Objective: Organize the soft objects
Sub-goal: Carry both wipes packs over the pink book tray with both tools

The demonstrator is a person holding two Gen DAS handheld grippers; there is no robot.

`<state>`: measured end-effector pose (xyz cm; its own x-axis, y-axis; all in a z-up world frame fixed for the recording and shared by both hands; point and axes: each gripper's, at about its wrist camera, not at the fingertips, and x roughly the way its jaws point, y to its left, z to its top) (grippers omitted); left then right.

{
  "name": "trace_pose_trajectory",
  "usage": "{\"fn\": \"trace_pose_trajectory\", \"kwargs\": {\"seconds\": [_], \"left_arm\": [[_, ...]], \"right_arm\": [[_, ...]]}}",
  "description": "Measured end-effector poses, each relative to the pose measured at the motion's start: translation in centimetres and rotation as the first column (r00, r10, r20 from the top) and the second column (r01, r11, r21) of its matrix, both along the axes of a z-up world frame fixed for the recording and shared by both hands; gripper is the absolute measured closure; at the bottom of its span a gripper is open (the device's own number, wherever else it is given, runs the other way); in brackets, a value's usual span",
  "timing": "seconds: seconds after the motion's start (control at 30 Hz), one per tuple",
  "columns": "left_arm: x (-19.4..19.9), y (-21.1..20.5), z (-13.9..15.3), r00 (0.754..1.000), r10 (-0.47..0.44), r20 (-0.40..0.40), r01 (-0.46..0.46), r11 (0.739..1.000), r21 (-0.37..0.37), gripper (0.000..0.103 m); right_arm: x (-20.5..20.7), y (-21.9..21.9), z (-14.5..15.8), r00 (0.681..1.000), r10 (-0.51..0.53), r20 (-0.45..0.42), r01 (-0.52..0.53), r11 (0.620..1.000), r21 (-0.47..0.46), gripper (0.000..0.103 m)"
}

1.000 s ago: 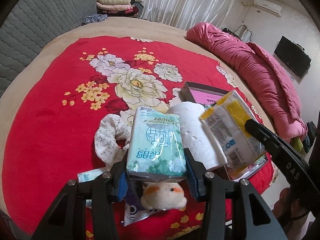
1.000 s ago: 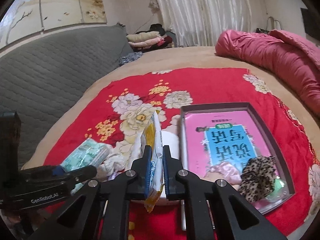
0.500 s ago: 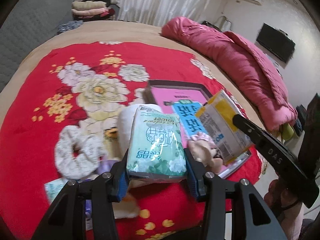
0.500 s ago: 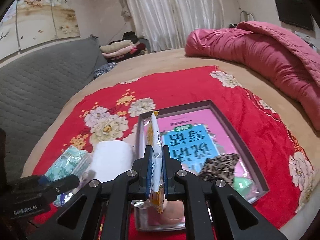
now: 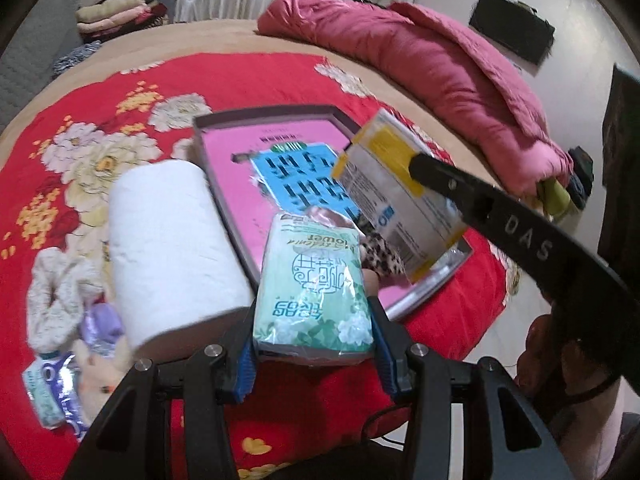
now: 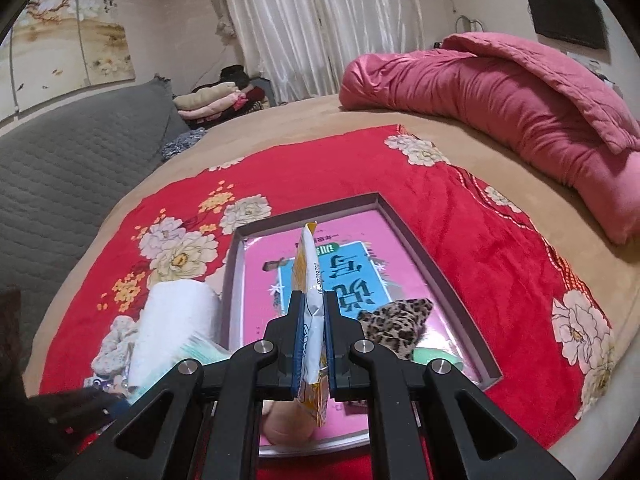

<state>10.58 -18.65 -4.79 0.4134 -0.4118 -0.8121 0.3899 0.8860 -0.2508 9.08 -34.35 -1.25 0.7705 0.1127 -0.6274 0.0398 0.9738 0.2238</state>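
Observation:
My left gripper (image 5: 312, 304) is shut on a green tissue pack (image 5: 314, 284) and holds it over the near-left edge of a grey tray (image 5: 224, 200) with a pink printed bottom. My right gripper (image 6: 312, 312) is shut on a flat yellow-and-white packet (image 6: 310, 280), seen edge-on, held above the tray (image 6: 404, 224). In the left wrist view the packet (image 5: 400, 196) hangs over the tray's right half. A leopard-print scrunchie (image 6: 396, 322) and a pale green item (image 6: 434, 358) lie in the tray's near part.
A white paper roll (image 5: 168, 244) lies left of the tray on the red floral blanket (image 5: 248, 76). A floral scrunchie (image 5: 56, 300), a purple item (image 5: 102, 322) and a small pack (image 5: 40, 392) lie further left. A pink quilt (image 6: 500, 92) lies at the right.
Both grippers moved right, from over the pile by the paper roll to over the tray, each still holding its item.

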Motion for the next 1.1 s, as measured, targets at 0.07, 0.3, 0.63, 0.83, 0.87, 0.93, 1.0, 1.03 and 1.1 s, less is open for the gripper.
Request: {"fn": "trace_pose_trajectory", "kwargs": {"seconds": [0.07,0.3,0.63,0.83,0.87,0.93,1.0,1.03,1.1], "left_arm": [[0.1,-0.8,-0.6,1.0,-0.014,-0.007,0.014,1.0,0.011,0.055],[1.6,-1.4,-1.8,1.0,-0.002,-0.029,0.002,1.0,0.02,0.055],[2.6,-2.7,-2.7,1.0,-0.012,-0.026,0.013,0.999,0.048,0.055],[2.5,-3.2,-3.1,0.999,-0.031,-0.045,0.033,0.999,0.037,0.055],[2.3,-3.3,-3.1,0.998,-0.035,-0.047,0.037,0.999,0.04,0.055],[1.9,-3.5,-3.1,0.998,-0.045,-0.047,0.047,0.998,0.041,0.055],[1.7,-3.6,-3.2,0.997,-0.055,-0.052,0.057,0.998,0.038,0.055],[1.5,-3.7,-3.2,0.997,-0.057,-0.054,0.06,0.997,0.04,0.055],[1.2,-3.9,-3.5,0.996,-0.063,-0.062,0.066,0.997,0.043,0.055]], "right_arm": [[0.0,-0.5,-0.2,1.0,-0.008,-0.004,0.008,1.0,0.006,0.094],[-0.2,-1.6,-0.9,1.0,-0.028,-0.013,0.028,0.999,0.016,0.094],[-0.1,-2.4,-1.6,0.999,-0.037,-0.022,0.038,0.999,0.033,0.094],[-0.1,-2.3,-1.6,0.999,-0.029,-0.021,0.03,0.999,0.041,0.094],[-0.1,-2.3,-1.7,0.999,-0.026,-0.022,0.027,0.999,0.042,0.094],[-0.1,-2.2,-1.8,0.999,-0.028,-0.027,0.029,0.999,0.036,0.094],[0.0,-2.4,-2.1,0.999,-0.033,-0.038,0.034,0.999,0.033,0.094],[0.0,-2.5,-2.3,0.998,-0.036,-0.043,0.038,0.999,0.038,0.094],[0.1,-2.7,-2.5,0.998,-0.036,-0.051,0.038,0.998,0.044,0.094]]}}
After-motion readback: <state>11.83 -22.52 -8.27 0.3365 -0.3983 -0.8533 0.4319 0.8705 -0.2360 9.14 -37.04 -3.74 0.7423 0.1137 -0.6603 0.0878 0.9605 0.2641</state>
